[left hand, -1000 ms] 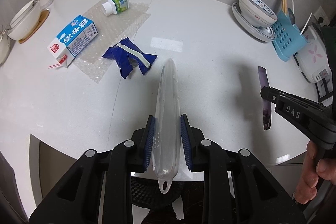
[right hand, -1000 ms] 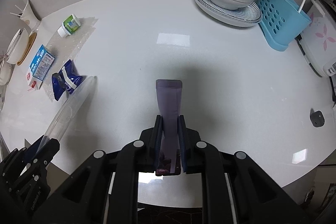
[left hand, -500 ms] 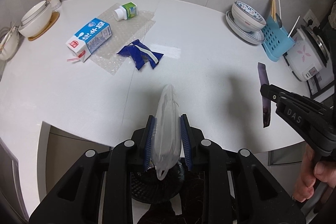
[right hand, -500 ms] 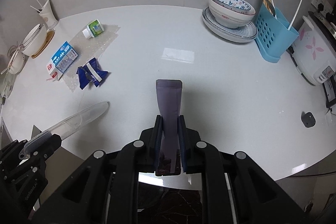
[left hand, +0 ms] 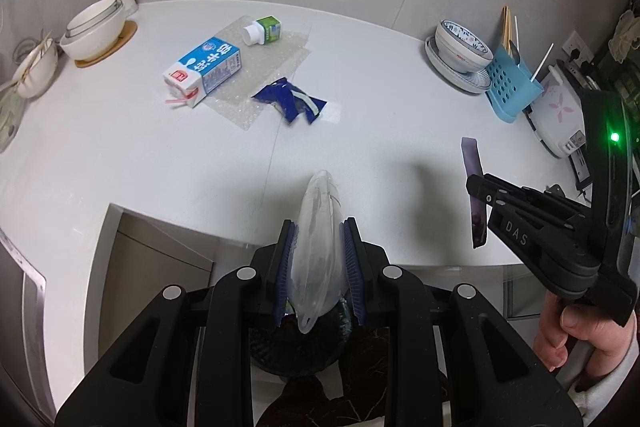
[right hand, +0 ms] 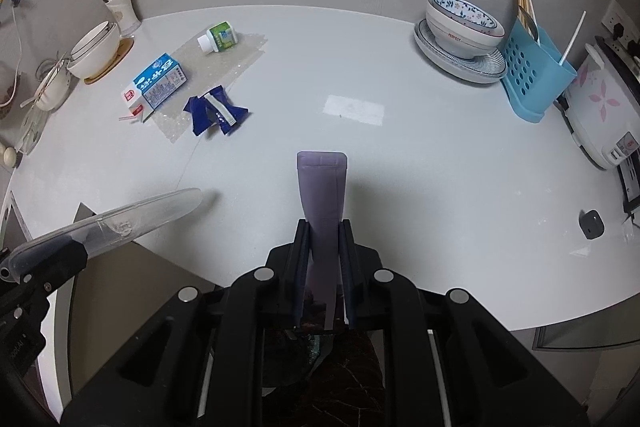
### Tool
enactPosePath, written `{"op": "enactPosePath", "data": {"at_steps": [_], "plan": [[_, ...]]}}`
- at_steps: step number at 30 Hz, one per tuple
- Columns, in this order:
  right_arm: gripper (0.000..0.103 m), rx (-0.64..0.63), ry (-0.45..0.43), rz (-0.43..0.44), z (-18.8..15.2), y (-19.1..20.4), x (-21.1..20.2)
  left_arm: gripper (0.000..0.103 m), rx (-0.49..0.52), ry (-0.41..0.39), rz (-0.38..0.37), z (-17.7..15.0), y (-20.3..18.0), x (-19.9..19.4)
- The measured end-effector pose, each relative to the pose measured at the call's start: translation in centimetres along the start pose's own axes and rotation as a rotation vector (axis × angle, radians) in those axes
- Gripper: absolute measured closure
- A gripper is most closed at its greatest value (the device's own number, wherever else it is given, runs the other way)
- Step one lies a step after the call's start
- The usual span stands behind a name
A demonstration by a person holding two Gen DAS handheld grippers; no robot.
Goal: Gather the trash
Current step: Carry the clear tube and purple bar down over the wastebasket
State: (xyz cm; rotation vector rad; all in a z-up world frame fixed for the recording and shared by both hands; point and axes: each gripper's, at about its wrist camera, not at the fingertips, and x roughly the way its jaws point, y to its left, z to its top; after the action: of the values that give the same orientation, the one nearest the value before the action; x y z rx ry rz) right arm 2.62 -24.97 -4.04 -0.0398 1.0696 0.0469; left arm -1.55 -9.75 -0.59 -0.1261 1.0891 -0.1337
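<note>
1. Change: both my grippers have drawn back from the table (left hand: 120, 155) and lifted; a second ago the tabletop filled each view, and now its near edge and a dark bin (left hand: 298, 351) below the left gripper are in sight.
2. Left gripper (left hand: 319, 269): closed on a clear plastic sleeve (left hand: 320, 227), its blue pads pressing both sides; the sleeve points forward over the table edge.
3. Right gripper (right hand: 323, 267): clamped fully on a flat purple wrapper (right hand: 322, 195) that stands up between the fingers. A hand (left hand: 560, 331) holds its handle.
4. Meaning: I judge that two pieces of trash are picked up and in transit to the bin; neither is dropped yet.
5. Trash left on the table, far left: a milk carton (right hand: 158, 85) and a small green-labelled bottle (right hand: 219, 37), both on a bubble-wrap sheet (right hand: 224, 67), and a blue wrapper (right hand: 214, 111) at its near edge.
6. Writing: "DAS" on the right gripper's arm; "PERFECT" on the patterned bowl (right hand: 464, 23). The carton carries white characters on blue, too small for me to read.
</note>
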Motion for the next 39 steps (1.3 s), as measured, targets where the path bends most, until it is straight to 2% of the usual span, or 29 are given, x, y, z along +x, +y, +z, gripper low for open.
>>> {"op": "enactPosePath", "data": {"at_steps": [29,39], "plan": [[0.089,-0.115,0.050,0.102,-7.1,5.0,0.2,0.079,-0.087,0.073,0.045,-9.5,6.5,-0.9],[0.089,-0.149,0.106,0.129,-10.2,6.8,2.2,0.079,-0.122,0.116,0.061,-12.5,7.8,0.5]]}}
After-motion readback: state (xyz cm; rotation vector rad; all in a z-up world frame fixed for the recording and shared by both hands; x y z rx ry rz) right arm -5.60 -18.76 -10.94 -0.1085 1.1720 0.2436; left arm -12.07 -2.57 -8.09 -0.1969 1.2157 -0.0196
